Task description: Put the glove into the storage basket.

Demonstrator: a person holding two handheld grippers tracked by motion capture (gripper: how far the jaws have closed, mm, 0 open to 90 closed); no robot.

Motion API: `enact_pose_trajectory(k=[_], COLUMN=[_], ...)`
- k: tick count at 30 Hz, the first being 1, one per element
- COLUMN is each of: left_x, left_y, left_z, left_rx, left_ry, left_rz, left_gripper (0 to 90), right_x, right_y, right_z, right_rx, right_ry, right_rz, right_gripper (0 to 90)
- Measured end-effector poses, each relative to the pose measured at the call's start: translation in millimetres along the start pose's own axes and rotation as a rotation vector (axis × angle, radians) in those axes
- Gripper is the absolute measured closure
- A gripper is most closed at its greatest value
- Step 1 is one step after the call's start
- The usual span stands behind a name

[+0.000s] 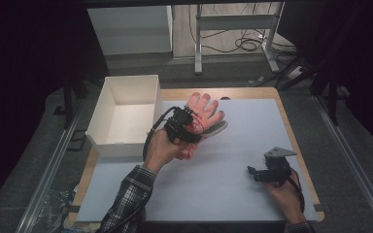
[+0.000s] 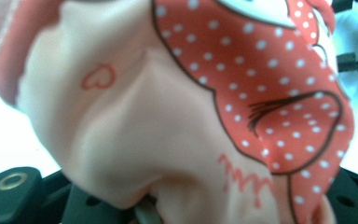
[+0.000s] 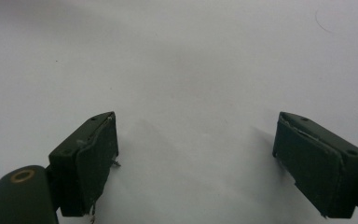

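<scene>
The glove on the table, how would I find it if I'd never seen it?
Look first for the white mat covering the table, then the open white box at its far left. Just right of that box lies the glove, with the left tongs on it. It is the one soft, colourful thing there: peach and red with white dots, fingers spread away from the person.

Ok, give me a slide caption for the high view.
Left gripper holds a pink glove beside the white box; right gripper rests open.

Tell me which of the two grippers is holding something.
The left gripper, closed on the pink dotted glove beside the white box. The right gripper is open over bare table.
</scene>
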State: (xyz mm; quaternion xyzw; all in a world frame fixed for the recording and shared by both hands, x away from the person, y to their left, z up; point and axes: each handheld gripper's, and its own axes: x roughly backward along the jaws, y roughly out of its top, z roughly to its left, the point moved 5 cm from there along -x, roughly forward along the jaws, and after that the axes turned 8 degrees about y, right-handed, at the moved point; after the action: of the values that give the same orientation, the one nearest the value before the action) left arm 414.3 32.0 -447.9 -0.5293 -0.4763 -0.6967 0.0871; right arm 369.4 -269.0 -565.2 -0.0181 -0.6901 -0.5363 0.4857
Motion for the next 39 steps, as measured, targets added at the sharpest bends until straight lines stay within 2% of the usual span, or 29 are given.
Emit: enact_pose_trajectory(k=[6, 10, 19, 29, 39], left_x=[12.5, 20.9, 43.3, 67.0, 75.0], left_y=[10.3, 16.4, 24.1, 18.3, 4.2], left_z=[12.0, 22.0, 52.0, 93.3, 123.1], left_rx=[0.015, 0.025, 0.075, 0.153, 0.219], left_ry=[0.019, 0.047, 0.111, 0.184, 0.231], left_rz=[-0.001, 0.003, -0.014, -0.009, -0.004], left_gripper=[52.3, 52.2, 52.0, 52.0, 51.7], right_x=[0.0, 0.0, 0.0, 0.1, 0.0], right_y=[0.0, 0.0, 0.1, 0.1, 0.1], right_z=[0.1, 0.0, 0.1, 0.2, -0.2], right_rx=[-0.001, 0.0, -0.001, -0.003, 0.002], right_ry=[0.001, 0.0, 0.001, 0.002, 0.0], right_rz=[-0.001, -0.001, -0.001, -0.001, -0.002], right_gripper=[14.3, 14.3, 14.3, 14.3, 14.3])
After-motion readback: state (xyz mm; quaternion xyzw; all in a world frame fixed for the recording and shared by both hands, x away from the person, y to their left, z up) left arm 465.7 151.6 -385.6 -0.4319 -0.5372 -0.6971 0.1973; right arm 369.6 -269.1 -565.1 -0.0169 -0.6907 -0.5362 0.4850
